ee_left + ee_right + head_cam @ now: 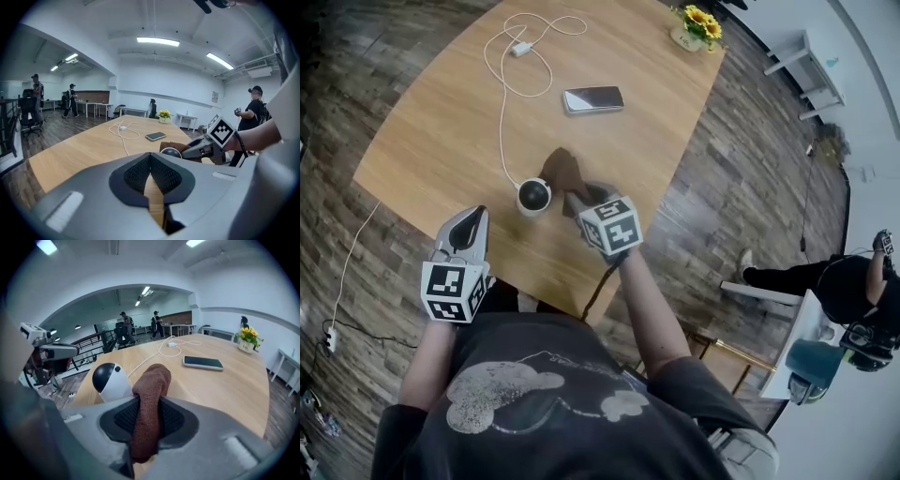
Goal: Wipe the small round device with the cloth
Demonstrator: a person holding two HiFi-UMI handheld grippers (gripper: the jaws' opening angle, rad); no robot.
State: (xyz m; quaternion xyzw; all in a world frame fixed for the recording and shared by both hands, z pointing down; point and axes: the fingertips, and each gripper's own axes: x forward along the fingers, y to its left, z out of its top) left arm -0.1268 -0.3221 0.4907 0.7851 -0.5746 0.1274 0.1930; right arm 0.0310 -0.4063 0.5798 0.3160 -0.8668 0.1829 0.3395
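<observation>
The small round device [533, 197], white with a black dome face, stands near the wooden table's front edge, with a white cable running from it. My right gripper [578, 200] is shut on a brown cloth [563, 170], which it holds just right of the device. In the right gripper view the cloth [150, 390] sticks up between the jaws, with the device [110, 379] close on its left, and I cannot tell if they touch. My left gripper [470, 223] hovers at the table's front edge, left of the device, shut and with nothing in it [151, 161].
A phone [593, 98] lies flat mid-table. The white cable [504, 84] loops to a charger at the back and runs over the table's left edge to the floor. A small pot of yellow flowers [697, 26] stands at the far corner. A person [834, 281] sits at the right.
</observation>
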